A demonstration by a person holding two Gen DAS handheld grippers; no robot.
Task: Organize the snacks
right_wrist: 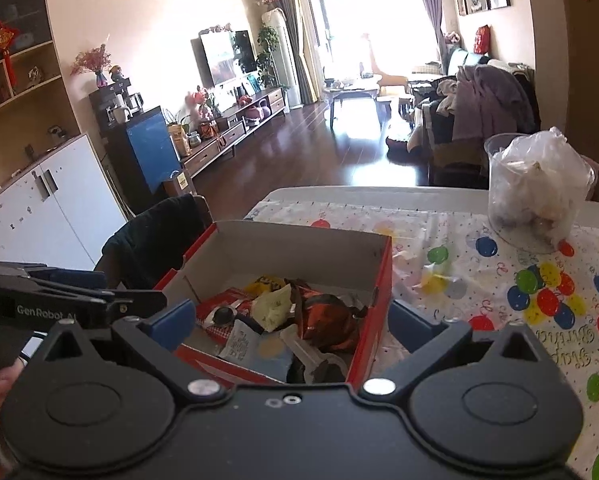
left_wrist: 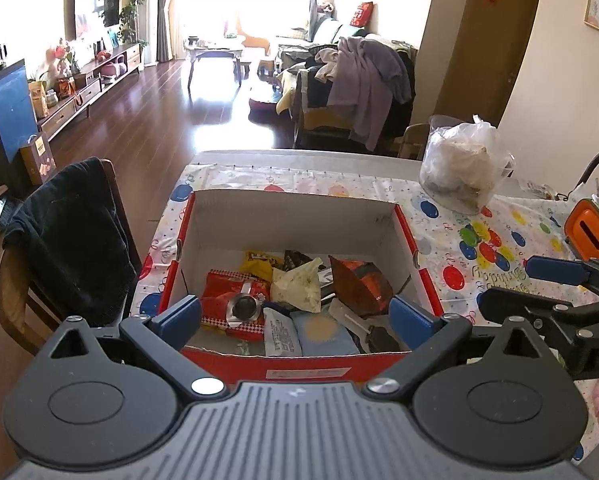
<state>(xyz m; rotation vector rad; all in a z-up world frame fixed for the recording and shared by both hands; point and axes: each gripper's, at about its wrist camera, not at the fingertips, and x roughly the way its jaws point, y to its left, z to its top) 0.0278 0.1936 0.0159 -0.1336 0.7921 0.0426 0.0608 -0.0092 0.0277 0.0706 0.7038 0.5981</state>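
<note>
On the balloon-print tablecloth (left_wrist: pixel 495 240): one red cardboard box (left_wrist: pixel 299 360), holding assorted snack packets (left_wrist: pixel 295 288). Packets look light, soft, crinkly and likely slippery; best pinched by a crimped edge. Left gripper (left_wrist: pixel 295 316), jaws wide apart, empty, poised above the box. Right gripper (right_wrist: pixel 295 320), likewise spread, holding nothing.

Home living room: sofa (left_wrist: pixel 339 68), television (right_wrist: pixel 227 58)
</note>
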